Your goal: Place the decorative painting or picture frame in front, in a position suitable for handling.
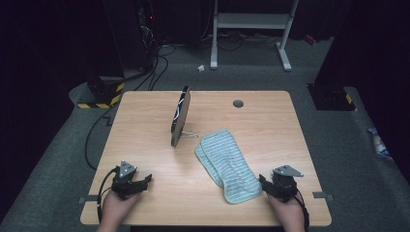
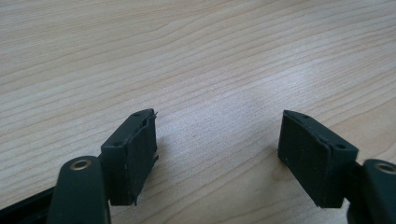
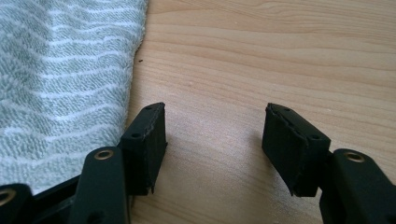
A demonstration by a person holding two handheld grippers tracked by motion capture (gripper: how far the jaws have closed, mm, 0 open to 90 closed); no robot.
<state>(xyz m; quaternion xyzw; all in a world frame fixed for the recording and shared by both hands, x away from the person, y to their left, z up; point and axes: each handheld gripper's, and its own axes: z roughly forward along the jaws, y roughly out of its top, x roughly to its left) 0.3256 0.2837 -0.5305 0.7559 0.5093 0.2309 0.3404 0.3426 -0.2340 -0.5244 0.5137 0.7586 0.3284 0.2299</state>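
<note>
Two grippers rest at the near edge of the wooden worktop, one in each of the person's two hands. The left gripper sits at the near left corner, jaws spread wide with bare wood between them, grasping nothing. The right gripper sits at the near right corner, likewise released, its jaws apart over bare wood and empty.

Just beside the right gripper lies one grey-green striped towel, folded into a long strip and running diagonally from near that gripper toward the middle of the worktop; in the right gripper view its edge lies close to the left jaw, whether touching cannot be told.

Beyond the towel, one dark oval mirror stands upright on a thin wire stand. Farther back, one round grommet hole marks the worktop's far side.
</note>
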